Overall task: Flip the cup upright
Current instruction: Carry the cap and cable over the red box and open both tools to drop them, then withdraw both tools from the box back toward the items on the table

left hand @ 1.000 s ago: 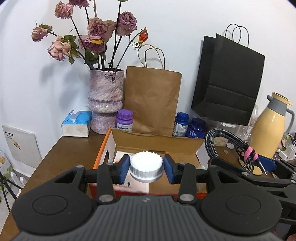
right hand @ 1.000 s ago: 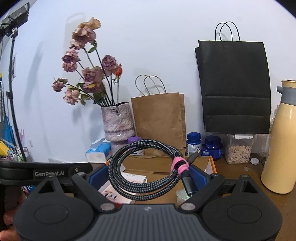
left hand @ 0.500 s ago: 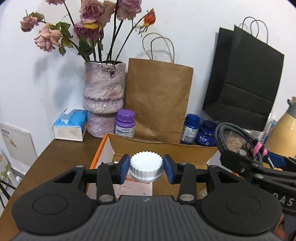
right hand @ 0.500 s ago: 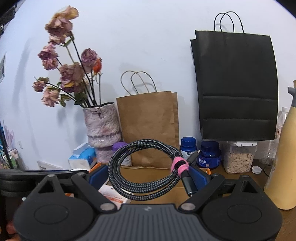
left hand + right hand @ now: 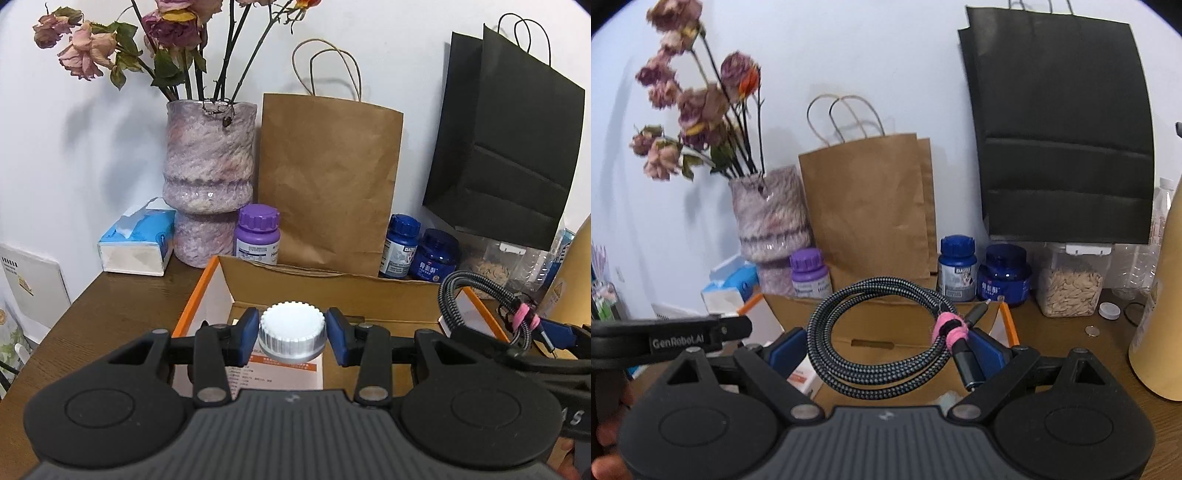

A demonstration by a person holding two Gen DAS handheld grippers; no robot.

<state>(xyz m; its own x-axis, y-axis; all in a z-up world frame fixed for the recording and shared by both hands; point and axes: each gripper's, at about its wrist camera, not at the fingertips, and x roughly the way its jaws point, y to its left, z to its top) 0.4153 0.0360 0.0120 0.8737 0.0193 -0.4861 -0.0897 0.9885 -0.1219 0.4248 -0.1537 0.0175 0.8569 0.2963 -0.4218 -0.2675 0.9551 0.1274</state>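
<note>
The white ribbed plastic cap [image 5: 291,331], top facing the camera, sits clamped in the left gripper's [image 5: 291,334] narrow jaws; the right gripper's [image 5: 886,354] wide jaws hold a coiled braided cable [image 5: 871,332].

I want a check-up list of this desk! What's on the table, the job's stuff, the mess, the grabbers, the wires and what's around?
Surface: brown wooden table, crowded along the wall.
Job's things: no cup seen.
Clutter: open cardboard box, purple bottle, two blue bottles, tissue box, seed jar, cream jug, white cap, coin.
Grippers: left gripper shut on a white ribbed bottle cap; right gripper holds a coiled cable between wide jaws.
Cables: that braided coil, tied with a pink band.
Surroundings: white wall, vase of dried roses, brown paper bag, black paper bag.
</note>
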